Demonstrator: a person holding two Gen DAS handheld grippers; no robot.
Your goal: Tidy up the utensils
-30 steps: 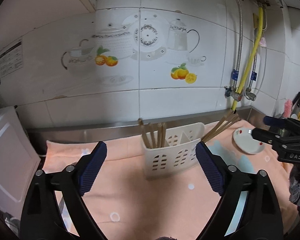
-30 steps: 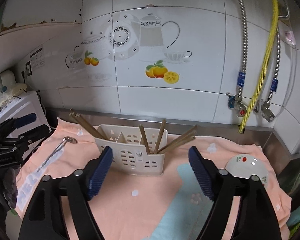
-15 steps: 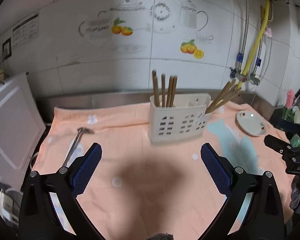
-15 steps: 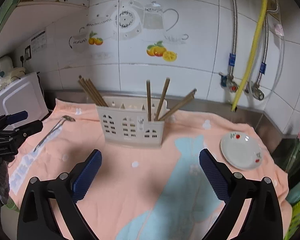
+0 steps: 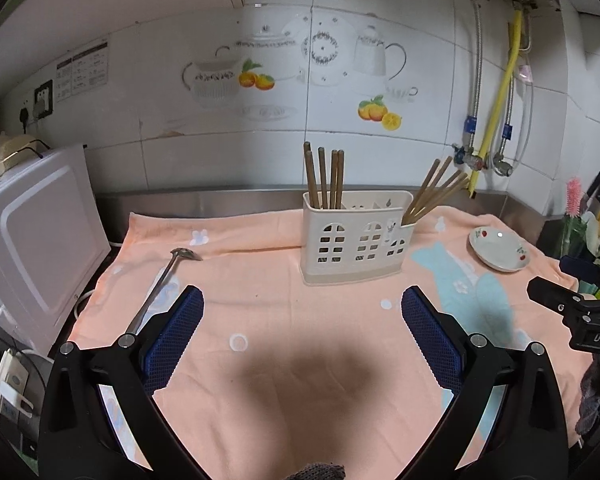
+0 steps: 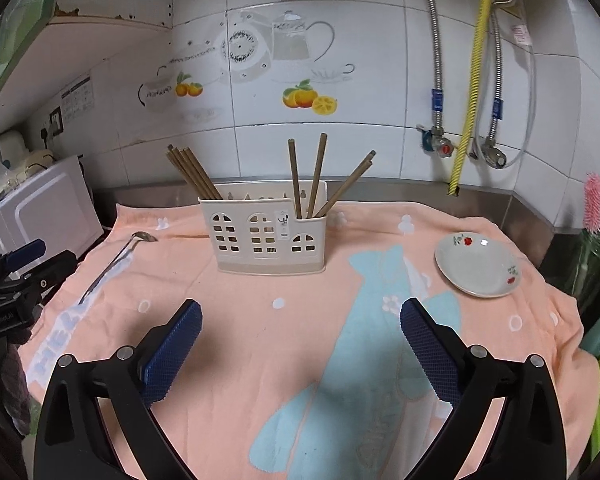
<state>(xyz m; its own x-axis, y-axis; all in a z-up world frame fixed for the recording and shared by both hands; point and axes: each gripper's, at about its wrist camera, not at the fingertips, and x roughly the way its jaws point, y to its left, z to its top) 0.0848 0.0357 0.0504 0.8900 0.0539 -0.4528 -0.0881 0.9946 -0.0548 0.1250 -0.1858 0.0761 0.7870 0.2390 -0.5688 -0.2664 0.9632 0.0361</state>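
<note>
Left gripper (image 5: 302,304): jaws spread wide, nothing between them, hovering above the towel; blue textured pads (image 5: 175,336) face inward.
Right gripper (image 6: 300,316): likewise spread wide and empty, above the towel's near middle.
Towel (image 5: 260,380): peach cloth with pale blue and white print, directly under both grippers. Judged soft and liable to bunch if a finger drags across it.
Metal ladle (image 5: 162,276): the one utensil lying loose. Ahead and left of the left gripper, its handle end just beside the left finger, its bowl further off toward the wall. In the right wrist view it lies far left (image 6: 112,260). Judged stiff, light, smooth and slippery, lying flat on soft cloth; best taken across the thin handle near mid-length, pads pressing into the towel to get under it.
Small saucer (image 6: 478,266): white with red flower print, ahead and right of the right gripper. Judged fragile; take by the rim only.
Utensil caddy (image 5: 356,236): cream plastic, window cut-outs, several compartments, straight ahead of both grippers and well apart. Judged light and easily tipped by a tall handle leaning on its wall.
Chopsticks, left compartment (image 5: 326,178): brown, roughly upright.
Chopsticks, right compartment (image 5: 436,192): brown, leaning outward to the right. Judged light, stiff, prone to rolling.
Microwave (image 5: 32,248): white, far left of the left gripper.
Tiled wall (image 5: 340,80): behind everything, with teapot and fruit decals.
</note>
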